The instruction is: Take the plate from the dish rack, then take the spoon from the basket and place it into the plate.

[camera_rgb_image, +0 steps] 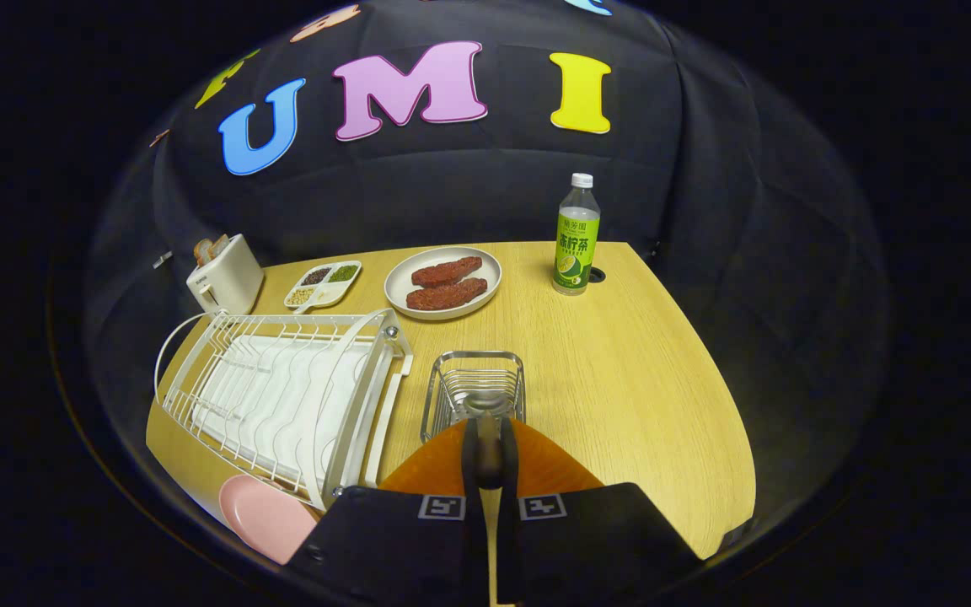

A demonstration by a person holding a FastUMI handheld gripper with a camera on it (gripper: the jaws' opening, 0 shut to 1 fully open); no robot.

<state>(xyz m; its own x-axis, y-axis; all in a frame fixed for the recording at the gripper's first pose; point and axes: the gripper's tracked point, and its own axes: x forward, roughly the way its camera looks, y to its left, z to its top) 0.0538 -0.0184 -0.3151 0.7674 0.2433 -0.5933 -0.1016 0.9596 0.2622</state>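
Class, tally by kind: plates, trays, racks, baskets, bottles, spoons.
Plates: 2 (pink plate, white plate)
Divided tray: 1
Dish rack: 1
Basket: 1
Bottle: 1
Spoon: 1, clamped in the gripper, above the basket
Total: 7

My table (620,379) is pale yellow wood grain; the dish rack (283,396) is white wire over a white tray; the plate (266,514) beside it is pink; the basket (474,388) is silver wire; the bottle (576,240) wears a green label and white cap; the toaster (224,274) is cream; 2 red-brown slabs (447,282) lie on a white oval dish (397,287).
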